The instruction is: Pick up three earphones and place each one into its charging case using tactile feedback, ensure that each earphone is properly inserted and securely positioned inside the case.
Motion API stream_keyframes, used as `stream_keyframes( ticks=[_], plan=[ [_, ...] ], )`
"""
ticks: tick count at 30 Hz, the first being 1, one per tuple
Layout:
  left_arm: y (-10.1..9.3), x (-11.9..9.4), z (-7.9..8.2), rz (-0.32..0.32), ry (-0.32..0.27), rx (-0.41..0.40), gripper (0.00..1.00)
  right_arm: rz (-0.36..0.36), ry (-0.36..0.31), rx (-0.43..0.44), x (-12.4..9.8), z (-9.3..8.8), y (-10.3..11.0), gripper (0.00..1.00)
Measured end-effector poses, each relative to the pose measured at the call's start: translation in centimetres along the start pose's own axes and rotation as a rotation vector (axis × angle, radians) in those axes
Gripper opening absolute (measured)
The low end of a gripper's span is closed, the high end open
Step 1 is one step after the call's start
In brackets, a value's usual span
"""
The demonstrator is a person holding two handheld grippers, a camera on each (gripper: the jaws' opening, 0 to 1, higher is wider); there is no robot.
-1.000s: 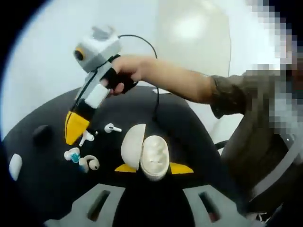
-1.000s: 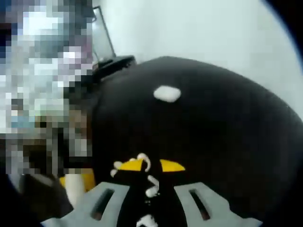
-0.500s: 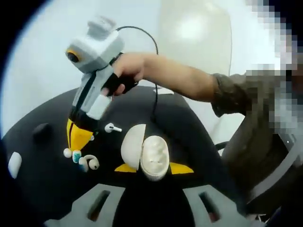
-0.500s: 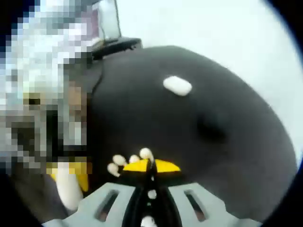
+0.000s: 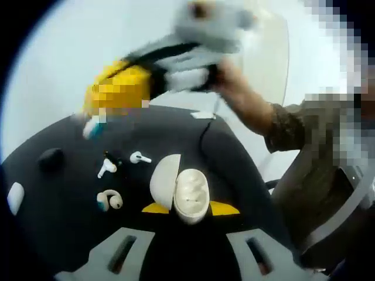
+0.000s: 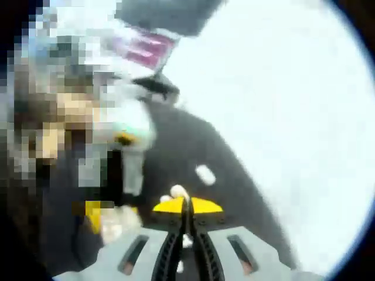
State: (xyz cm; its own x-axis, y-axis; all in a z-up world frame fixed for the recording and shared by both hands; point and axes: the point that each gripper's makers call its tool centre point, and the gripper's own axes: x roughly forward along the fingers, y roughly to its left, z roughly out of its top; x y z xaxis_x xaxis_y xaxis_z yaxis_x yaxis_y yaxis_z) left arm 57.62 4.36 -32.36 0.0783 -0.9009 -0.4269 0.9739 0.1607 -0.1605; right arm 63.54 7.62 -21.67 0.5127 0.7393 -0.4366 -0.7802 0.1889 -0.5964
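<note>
Since the earlier frame the right gripper (image 5: 94, 126) has risen off the round black table (image 5: 234, 170), jaws pinched on a white earphone with a blue-green tip (image 5: 92, 128), blurred with motion. In the right gripper view the right gripper's yellow tips (image 6: 187, 206) sit together with that earphone's white end (image 6: 179, 191) poking out. Left gripper (image 5: 190, 208) clamps the open white oval charging case (image 5: 180, 194), lid swung left, pockets up. On the mat: two white stem earphones (image 5: 106, 168) (image 5: 138, 157) and a white hook earphone (image 5: 109, 200). Advice: carry slowly, keep the case level, line the bud over its pocket, press until it seats, then let go.
</note>
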Motion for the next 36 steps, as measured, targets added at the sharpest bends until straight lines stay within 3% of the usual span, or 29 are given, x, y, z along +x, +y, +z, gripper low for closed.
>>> stream_keyframes(
  ticks=[2, 6, 8, 11, 15, 18, 26, 33, 36],
  plan=[
    [0.0, 0.0, 0.0, -0.002, -0.002, -0.009, 0.19, -0.002, 0.036, -0.148, -1.0, 0.3, 2.6, 0.05],
    [0.0, 0.1, 0.0, -0.002, -0.006, -0.014, 0.19, -0.007, 0.128, -0.376, -1.6, -0.7, 5.9, 0.05],
    [0.0, 0.1, 0.0, 0.0, -0.005, -0.011, 0.19, -0.014, 0.179, -0.455, -1.5, -1.5, 6.5, 0.05],
    [0.0, 0.2, 0.0, 0.003, -0.005, -0.005, 0.19, -0.04, 0.204, -0.529, -1.1, -2.0, 6.6, 0.05],
    [0.0, 0.2, 0.0, 0.004, -0.006, -0.002, 0.19, -0.023, 0.202, -0.543, -0.5, -2.1, 7.3, 0.05],
    [-0.1, 0.2, 0.0, 0.005, -0.005, 0.002, 0.19, -0.05, 0.232, -0.615, -0.2, -2.2, 6.9, 0.05],
    [0.8, -0.4, 0.0, 0.005, -0.006, 0.005, 0.19, -0.022, 0.241, -0.642, 0.2, -2.3, 7.5, 0.05],
    [0.5, -0.2, 0.1, 0.006, -0.006, -0.002, 0.19, -0.018, 0.276, -0.7, 0.2, -2.7, 8.1, 0.05],
    [0.5, -0.1, 0.1, 0.009, -0.004, 0.006, 0.19, -0.012, 0.261, -0.684, 0.3, -2.5, 8.4, 0.06]
  ],
)
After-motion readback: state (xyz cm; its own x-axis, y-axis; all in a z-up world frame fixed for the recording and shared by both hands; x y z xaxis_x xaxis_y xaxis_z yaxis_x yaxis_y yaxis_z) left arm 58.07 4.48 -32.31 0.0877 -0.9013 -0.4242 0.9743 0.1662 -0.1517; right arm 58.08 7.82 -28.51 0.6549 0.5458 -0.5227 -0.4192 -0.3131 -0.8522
